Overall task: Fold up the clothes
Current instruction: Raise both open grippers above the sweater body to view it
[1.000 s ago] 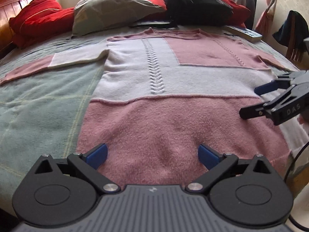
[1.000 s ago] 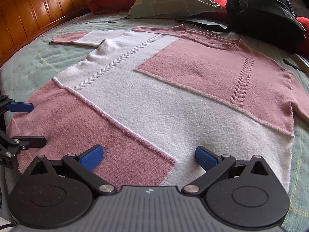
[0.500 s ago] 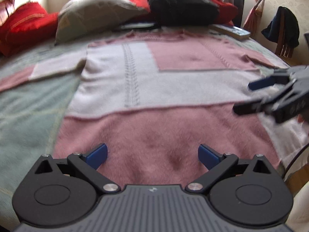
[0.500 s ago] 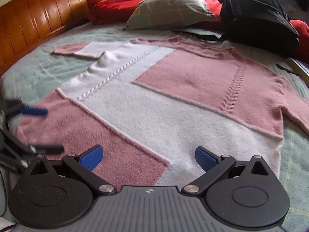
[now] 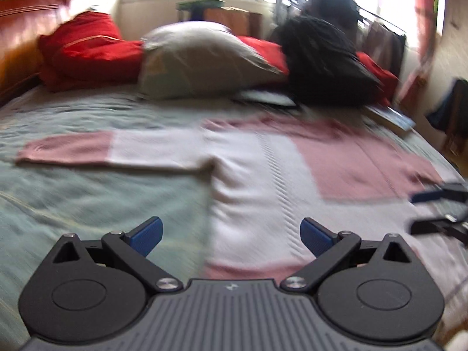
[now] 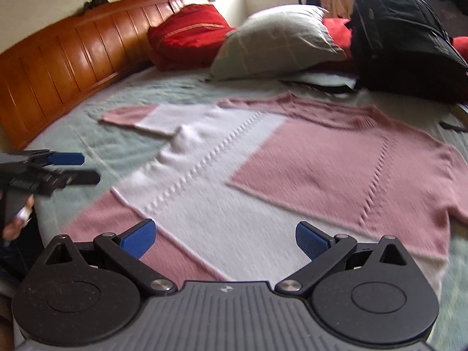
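Ahead of my left gripper [image 5: 229, 234] and right gripper [image 6: 223, 238], both spread wide and empty, the pink-and-white knitted sweater [image 6: 263, 172] lies flat, untouched, on the green bedspread [image 5: 87, 193].

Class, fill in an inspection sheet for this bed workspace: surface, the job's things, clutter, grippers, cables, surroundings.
Surface: green bedspread, lightly creased.
Job's things: pink and white sweater spread flat, unfolded, one sleeve stretched sideways.
Clutter: grey pillow, red cushions, black backpack, a book at the bed's edge.
Grippers: left gripper and right gripper both open, holding nothing.
Cables: nothing seen.
Surroundings: wooden headboard, bright windows.
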Action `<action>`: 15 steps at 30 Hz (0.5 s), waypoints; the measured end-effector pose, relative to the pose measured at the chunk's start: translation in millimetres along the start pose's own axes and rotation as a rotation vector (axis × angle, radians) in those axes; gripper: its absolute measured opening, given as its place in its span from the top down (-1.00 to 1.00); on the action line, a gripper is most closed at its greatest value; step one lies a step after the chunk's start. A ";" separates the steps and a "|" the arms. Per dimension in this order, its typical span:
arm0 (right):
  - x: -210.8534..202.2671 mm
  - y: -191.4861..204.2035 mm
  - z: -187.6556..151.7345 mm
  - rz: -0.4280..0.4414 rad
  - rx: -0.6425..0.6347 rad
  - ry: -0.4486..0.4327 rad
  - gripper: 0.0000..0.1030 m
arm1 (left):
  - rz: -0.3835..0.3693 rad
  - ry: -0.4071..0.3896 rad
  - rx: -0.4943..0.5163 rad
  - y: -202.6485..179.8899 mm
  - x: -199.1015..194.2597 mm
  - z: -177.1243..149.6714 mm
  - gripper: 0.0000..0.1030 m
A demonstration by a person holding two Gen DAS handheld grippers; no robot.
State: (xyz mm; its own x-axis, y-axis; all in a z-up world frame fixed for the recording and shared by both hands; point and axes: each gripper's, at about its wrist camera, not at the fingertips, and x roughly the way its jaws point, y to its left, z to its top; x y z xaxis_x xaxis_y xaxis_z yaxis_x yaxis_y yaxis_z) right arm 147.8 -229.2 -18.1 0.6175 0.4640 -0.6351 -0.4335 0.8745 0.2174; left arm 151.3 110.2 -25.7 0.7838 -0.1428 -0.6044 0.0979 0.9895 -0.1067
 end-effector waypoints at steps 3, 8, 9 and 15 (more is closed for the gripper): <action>5.7 2.1 12.8 0.034 0.010 -0.021 -1.00 | 0.020 -0.016 -0.063 37.1 13.2 13.1 -0.94; 21.6 2.9 30.9 0.092 0.048 -0.035 -1.00 | 0.046 -0.024 -0.196 99.8 45.7 29.3 -0.94; 25.4 2.8 33.7 0.100 0.056 -0.036 -1.00 | 0.045 -0.026 -0.222 111.6 53.0 31.3 -0.94; 44.2 3.2 46.2 0.114 0.085 -0.035 -1.00 | 0.021 -0.031 -0.423 180.5 94.4 39.3 -0.94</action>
State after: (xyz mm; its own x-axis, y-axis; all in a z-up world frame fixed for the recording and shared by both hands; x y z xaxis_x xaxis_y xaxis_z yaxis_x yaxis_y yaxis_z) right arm 204.0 -199.4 -11.2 0.5905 0.5646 -0.5767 -0.4463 0.8238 0.3496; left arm 267.1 276.3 -71.0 0.8019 -0.1157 -0.5862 -0.1730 0.8941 -0.4131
